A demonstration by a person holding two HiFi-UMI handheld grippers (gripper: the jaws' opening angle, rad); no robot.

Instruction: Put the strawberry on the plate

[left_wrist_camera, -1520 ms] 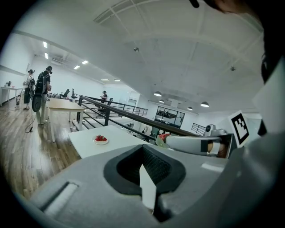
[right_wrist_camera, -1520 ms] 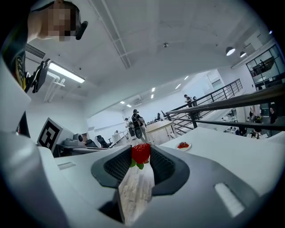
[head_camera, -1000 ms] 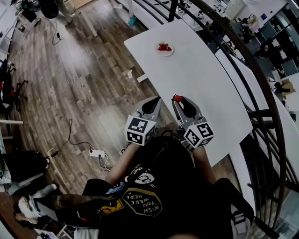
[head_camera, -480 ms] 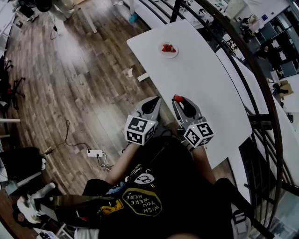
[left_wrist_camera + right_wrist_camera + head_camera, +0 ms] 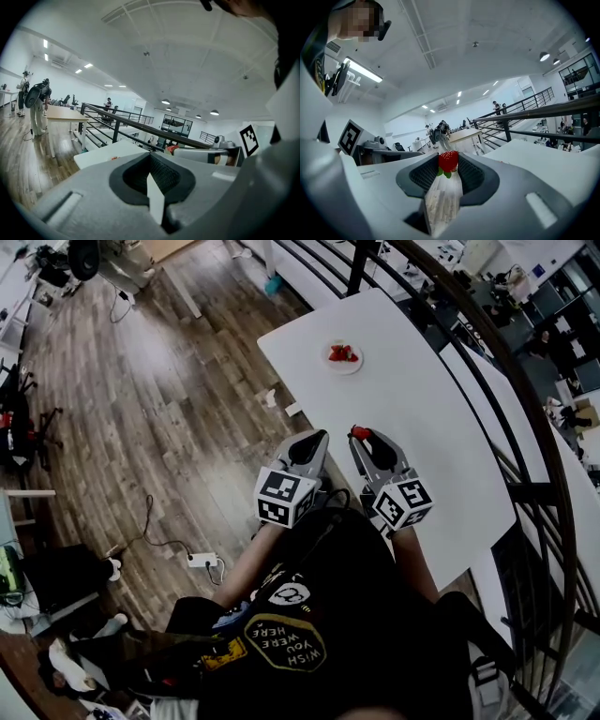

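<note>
My right gripper [image 5: 362, 435] is shut on a red strawberry [image 5: 448, 161], which sits pinched at the jaw tips with its green leaves down; in the head view the strawberry [image 5: 359, 433] shows at the tip, above the near part of the white table [image 5: 422, 427]. A small white plate [image 5: 343, 357] with red strawberries on it lies at the table's far end, well ahead of both grippers. My left gripper [image 5: 317, 440] hangs beside the right one, just off the table's left edge over the floor, shut with nothing between its jaws [image 5: 157, 197].
A dark metal railing [image 5: 506, 371] runs along the table's right side. Wooden floor [image 5: 159, 399] spreads to the left, with a power strip and cable [image 5: 201, 560] on it. People and desks stand far off in the gripper views.
The view has shifted slightly: table and plate sit a little lower and to the right in the head view. Both grippers keep their pose, the strawberry still held.
</note>
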